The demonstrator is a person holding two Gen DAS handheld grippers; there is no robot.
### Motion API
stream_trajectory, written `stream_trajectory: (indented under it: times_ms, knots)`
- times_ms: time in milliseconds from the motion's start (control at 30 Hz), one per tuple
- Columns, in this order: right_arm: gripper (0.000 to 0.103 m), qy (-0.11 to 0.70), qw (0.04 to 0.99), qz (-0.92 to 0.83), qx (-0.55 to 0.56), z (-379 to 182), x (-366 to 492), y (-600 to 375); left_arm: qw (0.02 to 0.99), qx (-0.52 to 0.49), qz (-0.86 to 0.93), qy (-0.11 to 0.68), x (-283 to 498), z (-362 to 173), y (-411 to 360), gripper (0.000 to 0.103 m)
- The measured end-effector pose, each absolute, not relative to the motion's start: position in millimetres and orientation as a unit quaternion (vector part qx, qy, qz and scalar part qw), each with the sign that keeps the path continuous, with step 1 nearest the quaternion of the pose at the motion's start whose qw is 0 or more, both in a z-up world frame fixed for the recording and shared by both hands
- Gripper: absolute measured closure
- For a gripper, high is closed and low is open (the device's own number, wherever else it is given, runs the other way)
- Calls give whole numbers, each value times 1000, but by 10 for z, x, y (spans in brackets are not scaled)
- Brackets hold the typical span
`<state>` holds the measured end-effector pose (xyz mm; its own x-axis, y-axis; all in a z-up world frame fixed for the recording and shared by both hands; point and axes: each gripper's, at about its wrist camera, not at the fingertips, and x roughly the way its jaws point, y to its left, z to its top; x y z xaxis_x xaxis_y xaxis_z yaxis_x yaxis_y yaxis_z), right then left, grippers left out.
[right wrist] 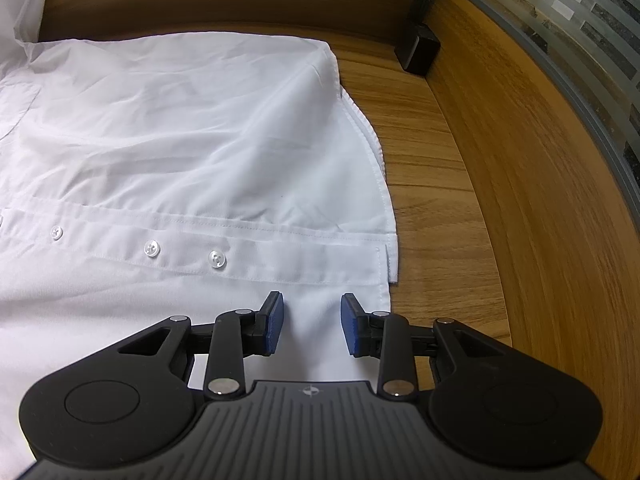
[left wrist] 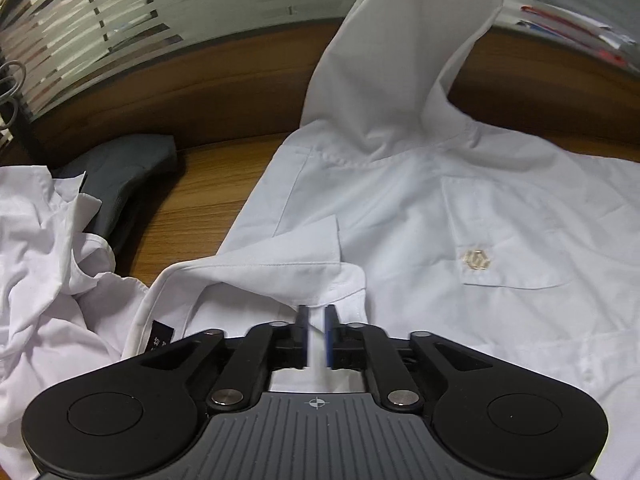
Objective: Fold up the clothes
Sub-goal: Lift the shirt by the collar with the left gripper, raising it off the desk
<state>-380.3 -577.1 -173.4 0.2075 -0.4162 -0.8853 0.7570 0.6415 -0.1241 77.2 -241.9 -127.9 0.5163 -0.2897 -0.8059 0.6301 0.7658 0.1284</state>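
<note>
Left gripper (left wrist: pixel 317 330): jaws nearly together, a narrow slit between the blue pads; no cloth seen pinched. It sits over the collar (left wrist: pixel 256 276) of the white shirt (left wrist: pixel 400 240).

Right gripper (right wrist: pixel 312 324): jaws apart, hovering over the shirt's bottom corner beside the hem (right wrist: pixel 384 184); nothing between the pads.

White shirt: one, spread front-up on the wooden table (right wrist: pixel 432 184). Its long axis runs from the collar on the left gripper's side to the hem on the right gripper's side, along the button placket (right wrist: pixel 224 248). One sleeve (left wrist: pixel 400 60) stands lifted up off the table at the far side. One chest pocket (left wrist: pixel 504 236) with a gold emblem (left wrist: pixel 476 260). Three buttons are in plain view.

Other items: one crumpled white garment (left wrist: pixel 44 264) left of the collar; one dark grey folded cloth (left wrist: pixel 120 176) behind it; one small black box (right wrist: pixel 418 50) near the table's far edge.
</note>
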Motion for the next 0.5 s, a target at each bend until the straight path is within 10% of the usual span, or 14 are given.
stream_trajectory:
  times_ms: [233, 500]
  knots:
    - [67, 462, 784, -381, 162, -1377, -3771, -5799, 856, 178, -296, 386, 822, -683, -2528, 36]
    - [63, 435, 805, -369, 164, -909, -3667, -5890, 852, 153, -355, 354, 1156, 241, -3137, 36]
